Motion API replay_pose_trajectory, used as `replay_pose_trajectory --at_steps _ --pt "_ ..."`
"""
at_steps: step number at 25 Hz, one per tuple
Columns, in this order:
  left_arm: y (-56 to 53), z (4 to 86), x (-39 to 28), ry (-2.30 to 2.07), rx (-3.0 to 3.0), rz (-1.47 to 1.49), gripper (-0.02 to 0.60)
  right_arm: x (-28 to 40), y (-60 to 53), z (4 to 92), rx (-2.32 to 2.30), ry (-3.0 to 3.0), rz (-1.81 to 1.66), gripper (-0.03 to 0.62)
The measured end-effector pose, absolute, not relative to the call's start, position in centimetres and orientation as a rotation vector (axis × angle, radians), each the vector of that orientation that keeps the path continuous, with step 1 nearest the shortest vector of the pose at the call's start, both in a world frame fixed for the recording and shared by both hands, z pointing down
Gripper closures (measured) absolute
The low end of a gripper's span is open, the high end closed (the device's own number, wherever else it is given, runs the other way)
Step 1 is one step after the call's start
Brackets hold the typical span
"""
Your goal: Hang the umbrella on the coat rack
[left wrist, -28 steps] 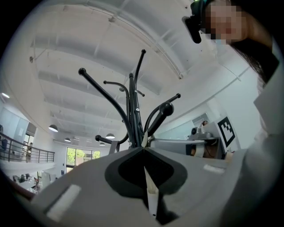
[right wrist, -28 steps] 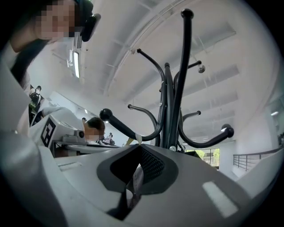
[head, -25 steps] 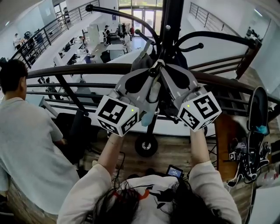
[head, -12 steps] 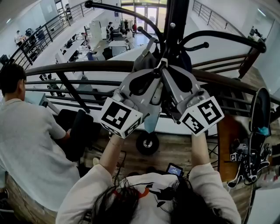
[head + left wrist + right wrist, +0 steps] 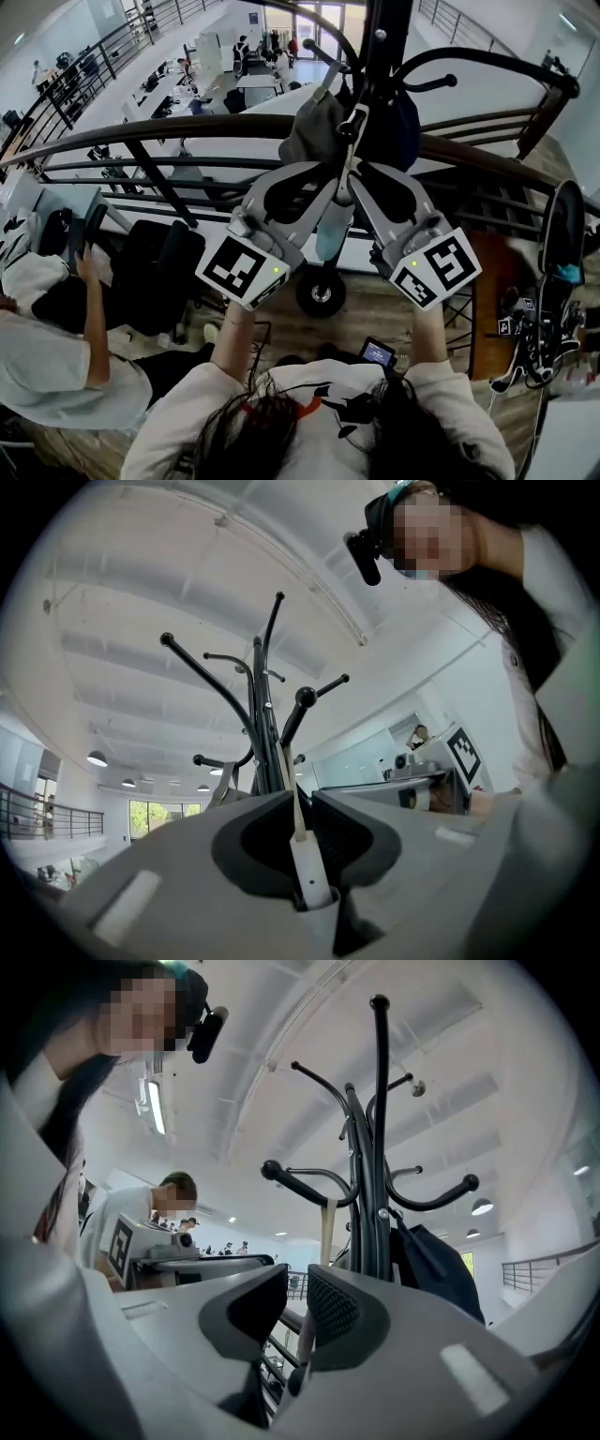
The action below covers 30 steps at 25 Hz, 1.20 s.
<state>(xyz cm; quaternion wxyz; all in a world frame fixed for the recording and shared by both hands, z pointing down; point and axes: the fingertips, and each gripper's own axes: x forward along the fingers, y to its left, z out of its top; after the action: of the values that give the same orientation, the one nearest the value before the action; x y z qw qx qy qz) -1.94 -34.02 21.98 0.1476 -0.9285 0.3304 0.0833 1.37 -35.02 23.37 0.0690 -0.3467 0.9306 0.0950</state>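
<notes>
A folded pale blue umbrella point(image 5: 333, 230) hangs upright in front of the black coat rack point(image 5: 386, 56). Both grippers meet at its top. My left gripper point(image 5: 334, 184) is shut on the umbrella's white handle point(image 5: 309, 869). From there a beige strap point(image 5: 292, 789) runs up to a knobbed hook point(image 5: 305, 697). My right gripper point(image 5: 354, 178) comes in from the other side. In the right gripper view its jaws point(image 5: 298, 1283) stand close together around the pale shaft, and the strap point(image 5: 328, 1227) rises to a hook arm of the rack point(image 5: 379, 1147).
A grey bag point(image 5: 314, 127) and a dark blue bag point(image 5: 403, 122) hang on the rack. Behind it runs a curved railing point(image 5: 187, 131) over an open office floor. A person point(image 5: 47, 319) sits at the left. A stand with devices point(image 5: 553, 244) is at the right.
Both grippers have sunk a little below the railing line with the umbrella still held. The person at the left has leaned down and away.
</notes>
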Motion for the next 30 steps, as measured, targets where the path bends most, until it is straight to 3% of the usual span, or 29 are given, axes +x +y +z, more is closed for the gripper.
replay_pose_trajectory --at_steps 20,30 --pt "-23.8 39.0 -5.4 1.050 -3.040 0.072 0.531 -0.8 -23.8 38.2 -1.284 2.800 -0.217 0.531" --pt "-19.7 41.2 -4.6 1.004 -3.102 0.030 0.534 -0.5 -19.3 41.0 -1.389 2.783 -0.329 0.545"
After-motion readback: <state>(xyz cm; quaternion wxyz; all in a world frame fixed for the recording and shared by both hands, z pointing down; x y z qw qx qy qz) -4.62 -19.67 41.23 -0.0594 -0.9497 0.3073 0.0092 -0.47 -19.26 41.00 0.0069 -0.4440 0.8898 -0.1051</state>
